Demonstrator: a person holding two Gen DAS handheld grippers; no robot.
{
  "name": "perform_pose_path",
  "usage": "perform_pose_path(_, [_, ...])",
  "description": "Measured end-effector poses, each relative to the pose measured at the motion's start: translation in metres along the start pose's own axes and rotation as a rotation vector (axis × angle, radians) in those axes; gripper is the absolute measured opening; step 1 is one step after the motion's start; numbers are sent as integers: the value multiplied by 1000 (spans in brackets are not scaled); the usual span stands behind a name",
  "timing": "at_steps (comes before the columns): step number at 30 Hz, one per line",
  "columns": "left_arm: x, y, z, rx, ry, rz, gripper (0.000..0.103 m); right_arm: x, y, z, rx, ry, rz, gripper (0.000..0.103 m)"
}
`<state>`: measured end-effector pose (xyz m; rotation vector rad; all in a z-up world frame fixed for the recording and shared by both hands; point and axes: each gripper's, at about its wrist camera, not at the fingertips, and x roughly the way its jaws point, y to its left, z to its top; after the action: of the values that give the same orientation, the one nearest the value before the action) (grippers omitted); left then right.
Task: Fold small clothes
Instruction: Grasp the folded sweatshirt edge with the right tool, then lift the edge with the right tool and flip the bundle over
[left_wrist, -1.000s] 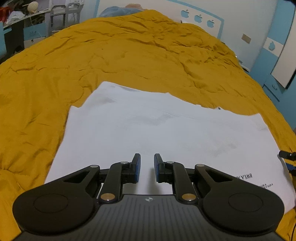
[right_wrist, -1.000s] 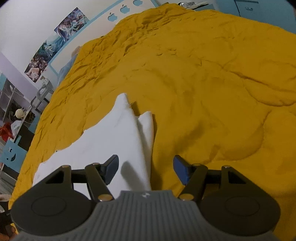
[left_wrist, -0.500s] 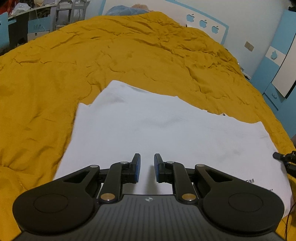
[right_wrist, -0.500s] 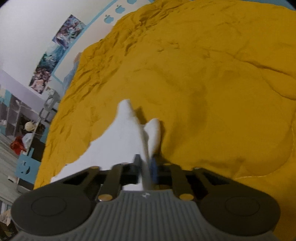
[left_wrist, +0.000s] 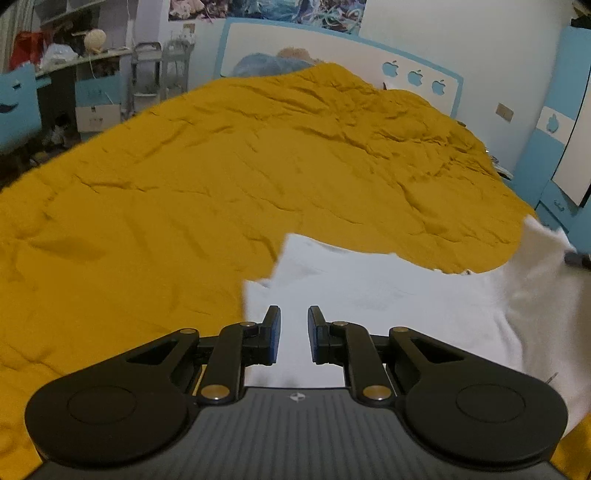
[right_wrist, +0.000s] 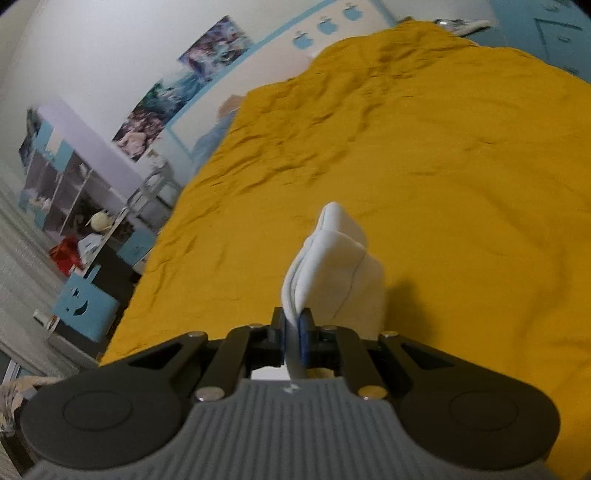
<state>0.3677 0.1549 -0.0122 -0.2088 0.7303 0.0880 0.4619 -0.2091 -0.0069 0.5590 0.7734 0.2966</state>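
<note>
Right wrist view: the right hand-held gripper (right_wrist: 293, 338) is clamped on the white shirt (right_wrist: 332, 273), bunched toward 12 o'clock; soft, floppy, best pinched at corners.

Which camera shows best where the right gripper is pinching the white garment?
The right wrist view: the right gripper is shut on a fold of the white garment. The left wrist view shows the garment's spread body, right edge raised.

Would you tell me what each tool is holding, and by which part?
The right tool pinches the white garment at a bunched edge. The left tool holds nothing visible.
</note>
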Motion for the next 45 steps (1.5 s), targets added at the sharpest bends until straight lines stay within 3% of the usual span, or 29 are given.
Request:
perform_pose_path(8, [3, 52, -17, -136, 65, -7, 17, 70, 123, -26, -60, 74, 17, 2])
perform_pose_path(15, [7, 92, -30, -260, 85, -22, 17, 139, 202, -67, -131, 129, 12, 2])
perform_pose_path(24, [11, 111, -38, -305, 83, -53, 17, 204, 244, -126, -226, 261, -11, 2])
perform_pose_path(30, [7, 111, -36, -312, 87, -81, 17, 231, 259, -156, -337, 351, -71, 4])
perform_pose_path(35, [-16, 114, -32, -344, 58, -151, 27, 211, 268, -149, -343, 374, -7, 23])
perform_pose_path(40, [-41, 112, -33, -400, 28, -259, 33, 143, 282, -147, -383, 308, 95, 24])
perform_pose_path(45, [-50, 116, -46, -487, 47, -361, 44, 82, 266, -148, -402, 231, 106, 26])
